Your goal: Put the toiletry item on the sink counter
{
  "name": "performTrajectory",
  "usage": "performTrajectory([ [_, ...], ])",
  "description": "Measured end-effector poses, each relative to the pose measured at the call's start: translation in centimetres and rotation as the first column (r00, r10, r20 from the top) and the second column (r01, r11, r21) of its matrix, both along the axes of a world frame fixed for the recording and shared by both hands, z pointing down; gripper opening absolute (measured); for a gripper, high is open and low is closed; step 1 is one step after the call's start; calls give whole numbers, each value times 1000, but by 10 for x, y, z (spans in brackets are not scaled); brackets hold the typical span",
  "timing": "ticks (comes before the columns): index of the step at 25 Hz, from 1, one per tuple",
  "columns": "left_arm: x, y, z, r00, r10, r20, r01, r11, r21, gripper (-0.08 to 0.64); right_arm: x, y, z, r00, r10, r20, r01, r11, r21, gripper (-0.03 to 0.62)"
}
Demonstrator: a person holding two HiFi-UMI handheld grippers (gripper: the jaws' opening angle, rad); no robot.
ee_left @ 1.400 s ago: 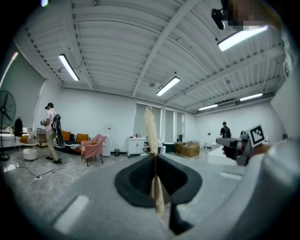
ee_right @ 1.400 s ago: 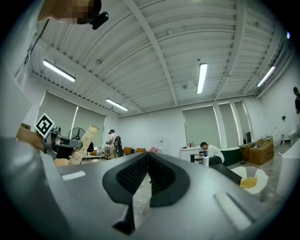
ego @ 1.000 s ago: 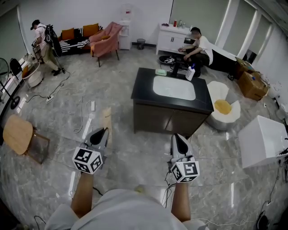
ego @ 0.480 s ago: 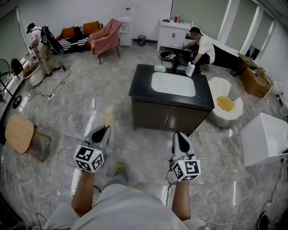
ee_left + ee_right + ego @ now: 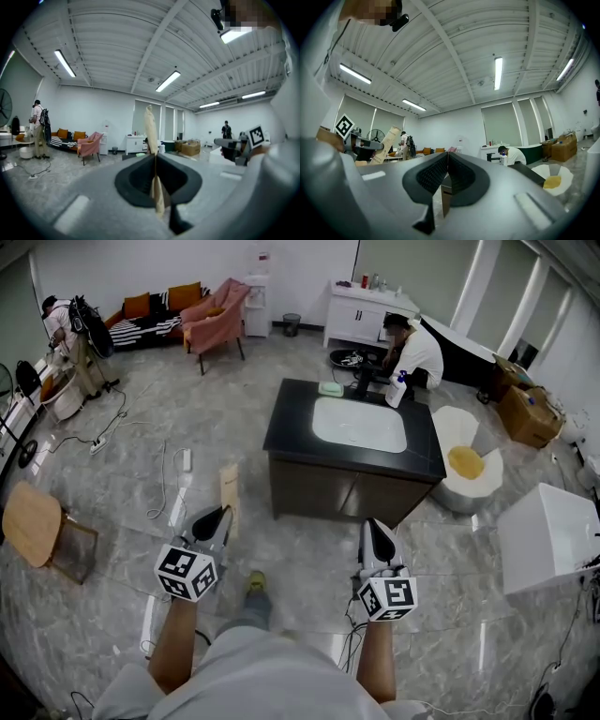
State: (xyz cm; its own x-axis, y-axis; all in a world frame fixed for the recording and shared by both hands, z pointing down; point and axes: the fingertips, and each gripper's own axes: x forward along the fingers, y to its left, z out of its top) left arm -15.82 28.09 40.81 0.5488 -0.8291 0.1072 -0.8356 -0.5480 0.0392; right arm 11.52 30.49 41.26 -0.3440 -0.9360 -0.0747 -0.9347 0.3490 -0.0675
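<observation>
Head view showed we held a flat tan box [image 5: 226,491] clamped in our left gripper [image 5: 217,514]. Our right gripper [image 5: 373,527] was closed and empty, with the sink counter [image 5: 286,423] far ahead.

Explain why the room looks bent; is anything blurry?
Head view: the wide lens curves straight lines; light streaks glare on the glossy floor. Left gripper view: the beige box blurs near the lens. Right gripper view: dark rounded corners.

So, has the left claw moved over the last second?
No, not noticeably: the left claw, shut on the tan pack, sits just as far short of the sink counter as before.
</observation>
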Motion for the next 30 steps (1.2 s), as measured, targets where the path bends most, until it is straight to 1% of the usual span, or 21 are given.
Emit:
performTrajectory([
  [9,-22,-100,9,1000,7,-13,-7,1000,-27,6,-20,-95,5,1000,14,-2,-15,1000,-25,3],
  [16,-31,-188,9,999,42,-27,-44,998,-51,6,-33,-177,-1,999,43,-10,-43,998,-44,3],
  [25,-62,-292,12,996,81,-48,-84,994,-71,6,-67,-271,-5,997,78,-18,-79,995,-54,3],
  [30,-81,-336,12,992,105,-64,-110,991,-80,6,-88,-308,-14,994,105,-32,-107,993,-45,3],
])
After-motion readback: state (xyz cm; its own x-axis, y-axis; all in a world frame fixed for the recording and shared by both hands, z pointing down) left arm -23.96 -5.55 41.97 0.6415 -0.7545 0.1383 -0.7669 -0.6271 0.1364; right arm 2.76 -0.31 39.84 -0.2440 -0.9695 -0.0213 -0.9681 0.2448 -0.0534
